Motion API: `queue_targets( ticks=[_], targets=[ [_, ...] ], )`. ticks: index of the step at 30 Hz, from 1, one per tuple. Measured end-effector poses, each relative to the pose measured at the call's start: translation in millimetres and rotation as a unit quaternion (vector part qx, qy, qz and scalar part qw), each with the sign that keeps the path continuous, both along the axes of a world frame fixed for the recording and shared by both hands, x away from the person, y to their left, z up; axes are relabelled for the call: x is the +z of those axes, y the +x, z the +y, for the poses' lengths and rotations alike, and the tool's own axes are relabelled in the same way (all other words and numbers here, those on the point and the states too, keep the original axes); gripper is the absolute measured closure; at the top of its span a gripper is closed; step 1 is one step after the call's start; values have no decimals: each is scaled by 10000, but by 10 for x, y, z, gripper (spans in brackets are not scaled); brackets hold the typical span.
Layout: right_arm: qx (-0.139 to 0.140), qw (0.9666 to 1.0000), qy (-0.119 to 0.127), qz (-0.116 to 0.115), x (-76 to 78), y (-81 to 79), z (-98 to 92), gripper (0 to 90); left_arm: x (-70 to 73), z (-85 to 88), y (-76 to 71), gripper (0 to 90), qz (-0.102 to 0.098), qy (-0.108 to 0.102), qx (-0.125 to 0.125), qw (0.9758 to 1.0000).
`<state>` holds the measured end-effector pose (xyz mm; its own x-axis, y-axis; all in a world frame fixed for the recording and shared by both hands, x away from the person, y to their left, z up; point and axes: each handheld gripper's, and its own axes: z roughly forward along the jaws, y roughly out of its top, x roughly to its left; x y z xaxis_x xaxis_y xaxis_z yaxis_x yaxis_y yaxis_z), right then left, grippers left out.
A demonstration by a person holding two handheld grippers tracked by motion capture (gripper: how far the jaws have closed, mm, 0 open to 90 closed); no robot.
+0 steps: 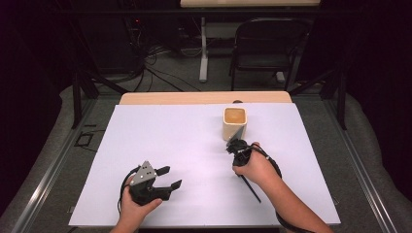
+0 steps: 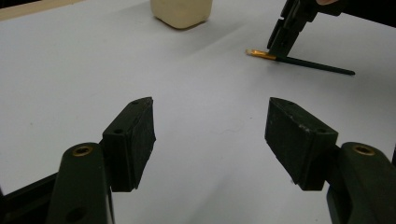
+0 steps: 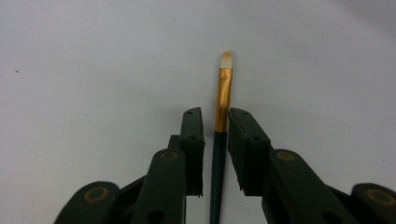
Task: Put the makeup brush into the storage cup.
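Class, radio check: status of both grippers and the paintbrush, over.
Left gripper open, idle above the table. Right gripper straddles the paintbrush, jaws nearly closed, a gap showing. Cream cup just beyond; nothing blocking.

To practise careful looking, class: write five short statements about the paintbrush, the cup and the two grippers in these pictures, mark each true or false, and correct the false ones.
1. The paintbrush lies between the right gripper's jaws. True.
2. The left gripper holds the cup. False: its jaws stand wide open with nothing between them.
3. The brush has a gold ferrule and a dark handle. True.
4. The brush stands inside the cup. False: it lies on the white table, near the cup.
5. The cup lies on its side. False: it stands upright.
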<state>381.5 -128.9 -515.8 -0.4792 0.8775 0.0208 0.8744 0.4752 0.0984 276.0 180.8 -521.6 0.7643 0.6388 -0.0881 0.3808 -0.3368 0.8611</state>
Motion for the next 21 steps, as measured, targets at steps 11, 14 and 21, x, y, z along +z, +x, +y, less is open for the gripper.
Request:
queue_targets(
  ticks=[11, 14, 21],
  targets=[
    [-166, 9999, 48, 17, -59, 36, 0, 773, 1, 1, 1, 331, -6, 5, -1, 10000],
    [-41, 10000, 14, -2, -74, 53, -4, 779, -1, 1, 1, 331, 1, 2, 1, 10000],
    [-45, 9999, -47, 97, -111, 64, 3, 817, -1, 4, 3, 331, -6, 14, -3, 10000]
  ],
)
